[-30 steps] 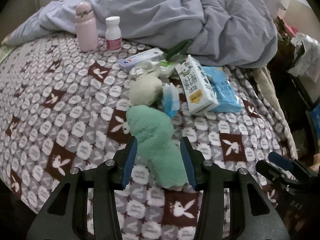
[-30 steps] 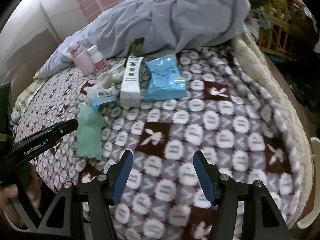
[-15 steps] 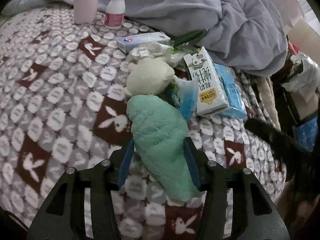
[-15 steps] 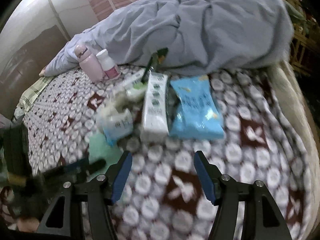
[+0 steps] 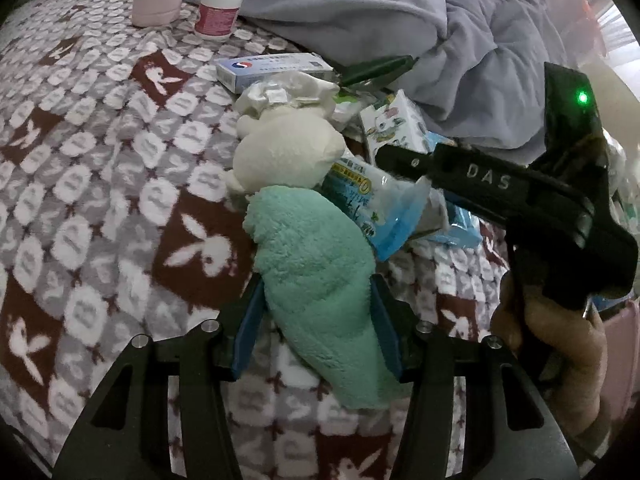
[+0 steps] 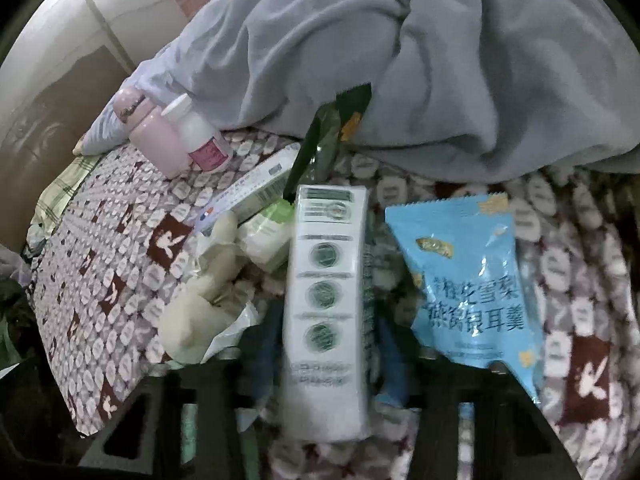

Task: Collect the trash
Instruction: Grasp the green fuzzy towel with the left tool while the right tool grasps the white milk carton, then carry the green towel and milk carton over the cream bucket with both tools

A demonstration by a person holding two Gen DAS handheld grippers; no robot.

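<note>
Clutter sits on a bunny-print blanket (image 5: 100,184), and the white milk carton (image 6: 326,304) serves as the landmark. Farthest to its left, at the blanket's far edge, a pink flask (image 6: 154,140) stands touching a white pill bottle (image 6: 200,140). Nearer the carton, still on its left, lie a long blue-and-white box (image 6: 256,188), a small green-topped pack (image 6: 268,236) and a cream plush toy (image 6: 204,300) on crumpled clear wrap. Left of the carton and toward the camera in the left wrist view, a green fuzzy sock (image 5: 320,300) lies lengthwise between the blue pads of the left gripper (image 5: 316,320); its jaws are closing at a middling width, the pads flanking the sock, though real squeeze cannot be told. A blue-edged tissue pack (image 5: 376,208) touches the sock's upper right side.

The carton itself lies flat, lengthwise between the fingers of the right gripper (image 6: 326,356), whose jaws are closing narrowly around its near end; blur hides whether the pads press it. Behind the carton's far end a dark green wrapper (image 6: 340,120) pokes from under a grey-blue duvet (image 6: 440,60). Just right of the carton lies a light blue snack pouch (image 6: 468,280), close but apart. In the left wrist view a hand (image 5: 560,344) grips the right gripper's black handle.
</note>
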